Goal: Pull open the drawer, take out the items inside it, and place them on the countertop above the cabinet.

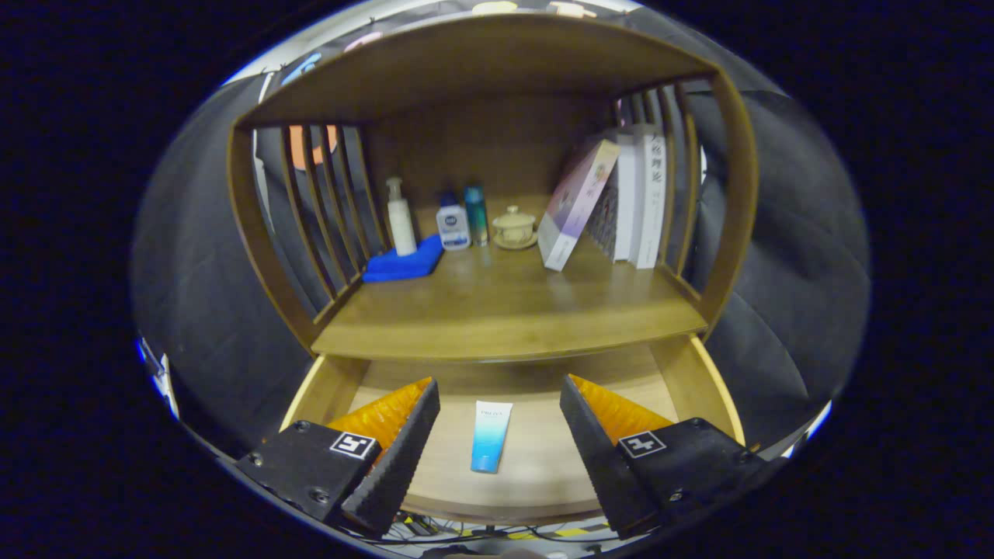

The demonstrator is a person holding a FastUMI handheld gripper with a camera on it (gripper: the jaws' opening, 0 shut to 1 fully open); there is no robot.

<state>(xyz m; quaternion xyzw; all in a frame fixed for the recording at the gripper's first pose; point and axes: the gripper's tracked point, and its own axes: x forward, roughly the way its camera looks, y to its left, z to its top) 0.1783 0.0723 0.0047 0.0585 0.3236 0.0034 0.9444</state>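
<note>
The drawer (699, 380) is pulled out. A blue tube (491, 436) lies flat inside it, between the wide-open gripper (497, 411) fingers. Next, the gripper likely must drop down and pinch the tube, then lift it to the counter (505, 318).

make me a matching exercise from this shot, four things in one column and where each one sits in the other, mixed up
Things:
1. tube
2. blue cloth
3. lidded cup
4. tilted book

Places:
A. on the countertop, leaning against the upright books
B. lying in the open drawer, between the open gripper's fingers
C. on the countertop, under the white pump bottle
D. on a saucer at the back of the countertop, right of the teal can

Pairs: 1-B, 2-C, 3-D, 4-A
</note>
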